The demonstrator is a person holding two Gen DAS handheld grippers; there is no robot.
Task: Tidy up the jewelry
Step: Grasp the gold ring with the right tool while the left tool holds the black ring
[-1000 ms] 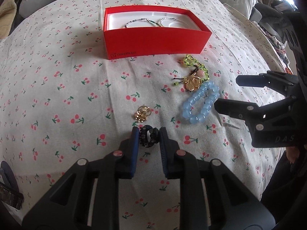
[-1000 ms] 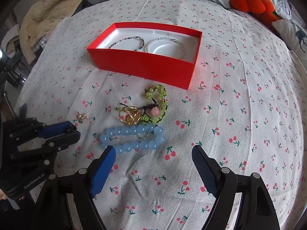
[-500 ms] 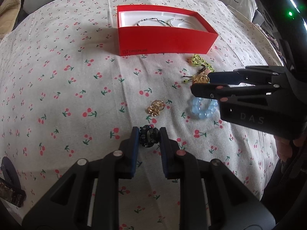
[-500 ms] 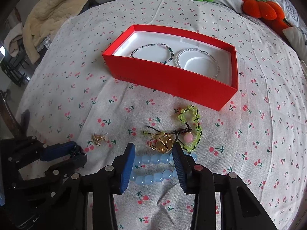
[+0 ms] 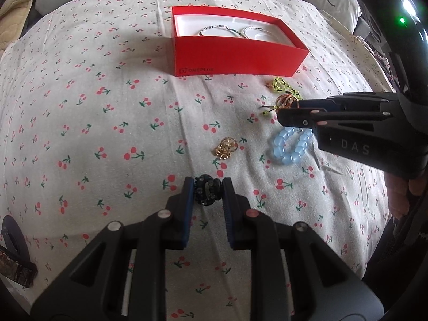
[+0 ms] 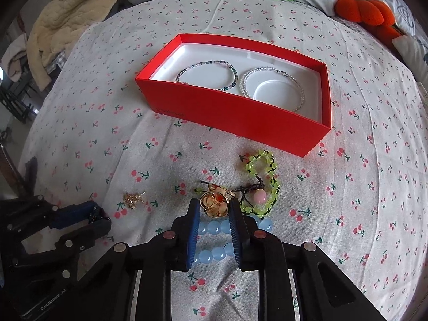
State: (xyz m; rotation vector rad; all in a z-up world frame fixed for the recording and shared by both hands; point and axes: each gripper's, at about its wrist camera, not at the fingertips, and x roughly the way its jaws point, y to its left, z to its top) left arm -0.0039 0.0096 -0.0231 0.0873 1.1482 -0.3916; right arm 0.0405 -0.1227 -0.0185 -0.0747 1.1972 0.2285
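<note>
Gold ring (image 6: 216, 203) sitting between right hand-held gripper (image 6: 214, 208) fingers, jaws closing on it, on bed (image 6: 347, 214) near red box (image 6: 240, 117). Left hand-held gripper (image 5: 206, 191) gripping black ring (image 5: 206, 193).

Open cloth (image 5: 112, 133) left of red box (image 6: 235, 117); bracelets (image 6: 264, 184) crowd strip between box and right tool (image 6: 215, 208).

Left gripper (image 5: 205, 193) pointing steeply down, fingers (image 5: 187, 200) clamped on a small dark ring, right gripper (image 6: 214, 208) angled down, fingers (image 6: 194, 219) closing around a gold ring
</note>
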